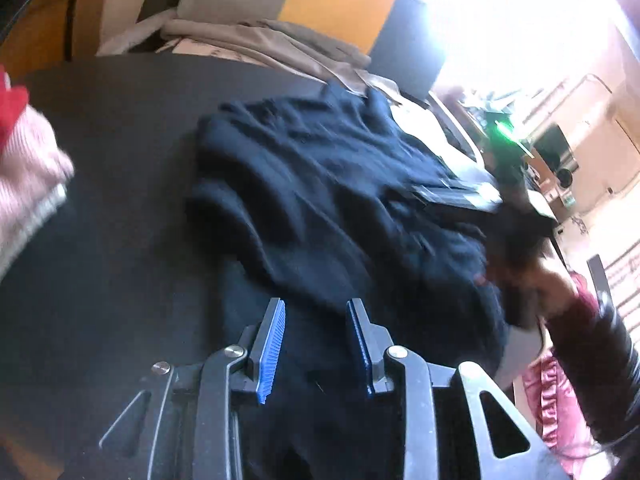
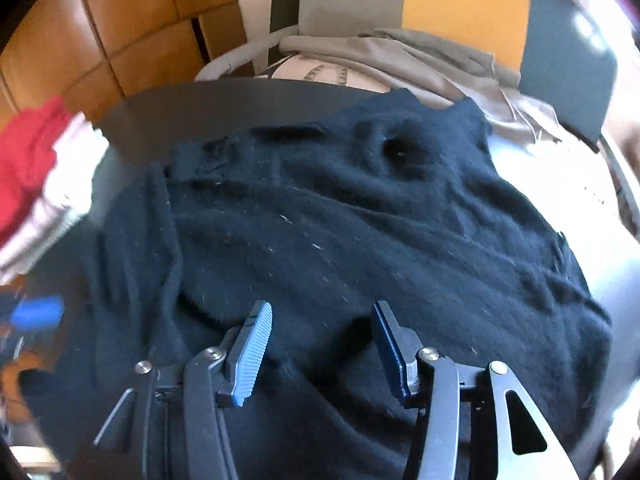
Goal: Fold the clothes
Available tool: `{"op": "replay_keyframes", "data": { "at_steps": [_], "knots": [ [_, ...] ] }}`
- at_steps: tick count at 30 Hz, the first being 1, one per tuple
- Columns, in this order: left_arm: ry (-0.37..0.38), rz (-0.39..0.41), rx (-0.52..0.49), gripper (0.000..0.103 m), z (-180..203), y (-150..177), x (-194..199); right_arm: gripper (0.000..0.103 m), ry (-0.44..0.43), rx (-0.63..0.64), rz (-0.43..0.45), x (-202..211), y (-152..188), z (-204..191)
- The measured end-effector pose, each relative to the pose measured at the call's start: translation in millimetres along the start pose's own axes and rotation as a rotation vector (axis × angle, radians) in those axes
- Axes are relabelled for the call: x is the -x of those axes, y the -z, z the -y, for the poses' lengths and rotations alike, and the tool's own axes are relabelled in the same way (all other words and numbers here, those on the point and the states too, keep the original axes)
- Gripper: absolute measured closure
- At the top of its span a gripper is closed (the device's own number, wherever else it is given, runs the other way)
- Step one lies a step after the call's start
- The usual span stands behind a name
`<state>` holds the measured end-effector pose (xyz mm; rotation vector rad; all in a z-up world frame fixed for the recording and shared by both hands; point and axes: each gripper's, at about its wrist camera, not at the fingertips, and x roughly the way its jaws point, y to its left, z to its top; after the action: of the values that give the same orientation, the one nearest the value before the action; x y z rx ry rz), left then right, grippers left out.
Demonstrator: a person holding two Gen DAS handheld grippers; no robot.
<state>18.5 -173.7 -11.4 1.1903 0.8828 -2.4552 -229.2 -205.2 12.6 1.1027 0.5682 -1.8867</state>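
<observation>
A dark navy sweater (image 1: 320,184) lies rumpled across a round black table (image 1: 120,152). In the right wrist view the sweater (image 2: 360,220) fills the middle, one sleeve folded over at the left. My left gripper (image 1: 316,302) hovers over the sweater's near edge, its jaws apart and the blue pads (image 1: 272,352) pressing on nothing. My right gripper (image 2: 322,304) stands open just above the cloth with a wide gap and nothing pinched. A blurred hand (image 1: 552,280) in a maroon sleeve is at the sweater's right edge in the left wrist view.
Folded pink and red clothes (image 2: 36,184) are stacked at the table's left edge. Beige garments (image 2: 420,60) lie heaped behind the table. Wooden cabinets (image 2: 120,32) stand at the back left. A bright window glares at the upper right of the left wrist view.
</observation>
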Motion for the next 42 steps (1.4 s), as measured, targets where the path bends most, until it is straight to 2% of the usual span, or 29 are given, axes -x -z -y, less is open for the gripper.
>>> {"op": "replay_keyframes", "data": {
  "at_steps": [2,3,4,5,6,10,15,18,21,24,27,30,32,33,34,35,36,37,42],
  "knots": [
    [-0.025,-0.02,-0.035,0.071,5.6,-3.5,-7.9,0.05,0.031,0.002,0.008,-6.3,-4.7,-7.9],
    [-0.038,-0.031,-0.051,0.071,9.2,-5.9,-13.7,0.057,0.037,0.004,0.012,-6.0,-6.1,-11.4],
    [-0.055,-0.046,-0.06,0.071,12.2,-9.5,-24.0,0.076,0.041,0.007,0.01,-5.6,-7.3,-15.1],
    [-0.074,-0.066,-0.065,0.071,8.7,-11.0,-32.8,0.083,0.045,0.01,0.008,-5.2,-8.5,-18.8],
    [-0.088,-0.078,-0.069,0.071,5.8,-14.0,-39.4,0.099,0.059,0.02,0.011,-2.0,-9.0,-22.0],
    [-0.092,-0.072,-0.095,0.071,-0.5,-43.7,-43.8,0.1,0.122,0.028,0.063,25.5,-8.4,-22.9],
    [-0.095,-0.073,-0.102,0.071,2.2,-52.2,-48.5,0.1,0.235,-0.111,0.189,89.8,-3.4,27.5],
    [-0.104,-0.072,-0.101,0.071,-7.2,-56.3,-33.9,0.1,0.319,-0.222,0.218,123.3,12.8,81.9],
    [-0.118,-0.069,-0.117,0.071,-6.9,-67.7,-32.2,0.1,0.41,-0.363,0.219,151.1,43.6,140.6],
    [-0.131,-0.07,-0.132,0.071,-8.5,-83.4,-35.1,0.1,0.488,-0.535,0.206,167.5,84.8,204.6],
    [-0.141,-0.072,-0.143,0.071,-12.7,-90.4,-35.7,0.099,0.529,-0.71,0.185,175.8,132.8,257.0],
    [-0.152,-0.075,-0.173,0.071,-13.7,-97.6,-37.6,0.097,0.495,-0.861,0.172,182.0,173.5,291.0],
    [-0.161,-0.076,-0.199,0.071,-11.0,-98.1,-40.7,0.097,0.482,-0.858,0.208,195.2,191.2,284.4],
    [-0.167,-0.076,-0.211,0.071,-1.7,-79.5,-45.2,0.094,0.479,-0.813,0.226,202.0,192.6,273.0],
    [-0.169,-0.08,-0.219,0.071,4.2,-58.8,-44.4,0.084,0.475,-0.767,0.244,208.8,194.0,261.5],
    [-0.169,-0.086,-0.23,0.071,3.1,-66.4,-43.9,0.076,0.439,-0.722,0.256,212.1,193.8,248.4],
    [-0.168,-0.092,-0.238,0.071,2.4,-73.7,-43.5,0.059,0.361,-0.662,0.254,210.0,189.7,231.6],
    [-0.166,-0.096,-0.237,0.071,-0.8,-77.5,-42.1,0.051,0.27,-0.594,0.246,206.0,184.0,213.3],
    [-0.078,-0.065,-0.089,0.071,-12.4,-96.1,-39.2,0.051,-0.004,-0.258,0.089,143.7,137.7,117.7]
  ]
}}
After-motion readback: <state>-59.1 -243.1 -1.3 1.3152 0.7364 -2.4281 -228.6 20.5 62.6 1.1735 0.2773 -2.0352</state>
